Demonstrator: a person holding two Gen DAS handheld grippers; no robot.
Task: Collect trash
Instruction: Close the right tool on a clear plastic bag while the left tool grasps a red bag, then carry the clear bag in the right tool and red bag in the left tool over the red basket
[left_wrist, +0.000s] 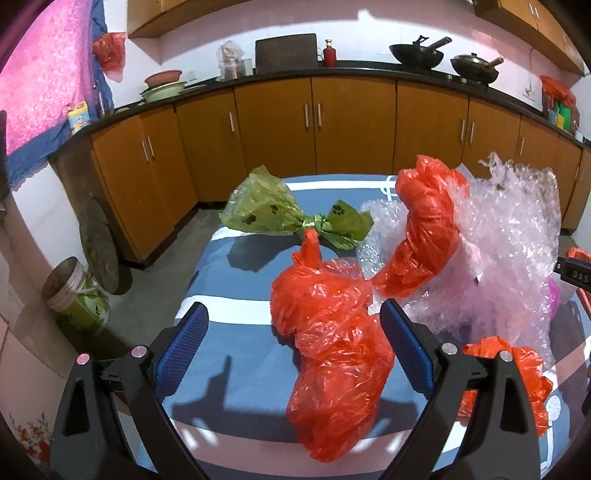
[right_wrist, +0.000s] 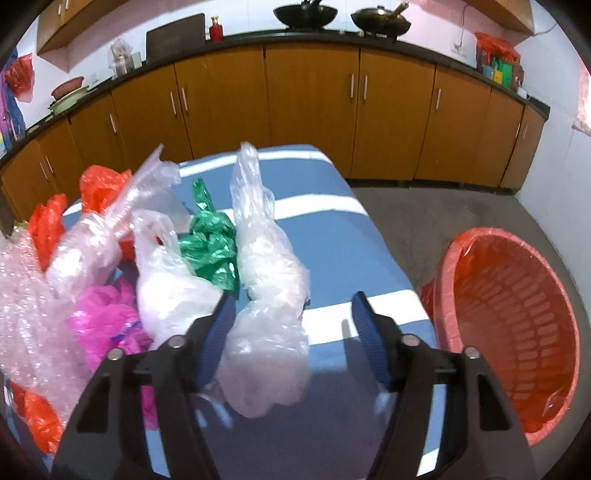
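Note:
Plastic bags lie on a table with a blue and white striped cloth (left_wrist: 236, 314). In the left wrist view my left gripper (left_wrist: 295, 332) is open, its blue pads either side of a crumpled red bag (left_wrist: 332, 354). Beyond it lie a green paw-print bag (left_wrist: 273, 214), another red bag (left_wrist: 424, 229) and bubble wrap (left_wrist: 517, 236). In the right wrist view my right gripper (right_wrist: 295, 317) is open around a clear bag (right_wrist: 266, 295). A dark green bag (right_wrist: 210, 247), a pink bag (right_wrist: 107, 317) and bubble wrap (right_wrist: 26, 314) lie to its left.
A red mesh basket lined with a red bag (right_wrist: 509, 332) stands on the floor right of the table. Wooden kitchen cabinets (left_wrist: 314, 122) run along the back wall, with pans on the counter. A jar (left_wrist: 77, 295) stands on the floor at left.

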